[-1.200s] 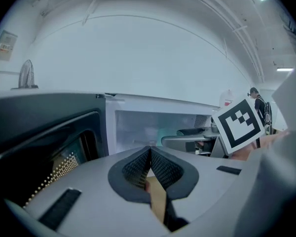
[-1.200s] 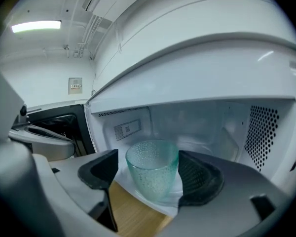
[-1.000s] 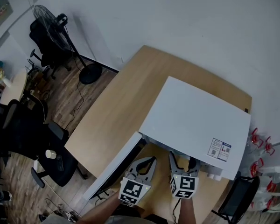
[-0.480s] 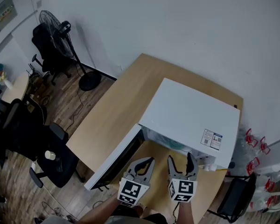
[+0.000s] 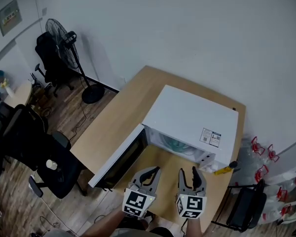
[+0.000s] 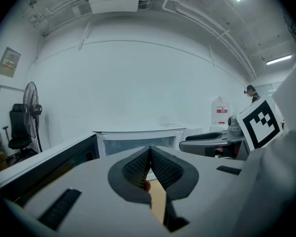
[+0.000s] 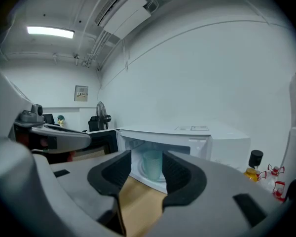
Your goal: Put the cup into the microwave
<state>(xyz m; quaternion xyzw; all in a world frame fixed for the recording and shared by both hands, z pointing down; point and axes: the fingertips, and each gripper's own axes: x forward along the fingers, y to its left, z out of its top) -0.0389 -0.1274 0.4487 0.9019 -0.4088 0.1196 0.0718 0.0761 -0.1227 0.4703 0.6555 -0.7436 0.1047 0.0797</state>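
A white microwave (image 5: 187, 117) stands on the wooden table (image 5: 123, 112) with its door (image 5: 119, 157) swung open to the left. A pale green translucent cup (image 7: 152, 164) stands upright on the turntable inside, and shows faintly in the head view as the cup (image 5: 175, 143). My right gripper (image 5: 188, 172) hovers in front of the opening, well short of the cup. Its jaws are closing with nothing between them (image 7: 146, 157). My left gripper (image 5: 155, 171) floats beside it by the door, its pads meeting at the tips (image 6: 150, 149) and holding nothing.
A small yellow bottle with a black cap (image 5: 222, 170) lies at the microwave's right front corner (image 7: 253, 168). On the floor stand a fan (image 5: 61, 33) and office chairs (image 5: 44, 157) to the left, and red-handled bottles (image 5: 259, 149) to the right.
Both grippers have drawn back from the microwave opening towards me and risen. The right jaws have narrowed from wide open. The cup stays inside.
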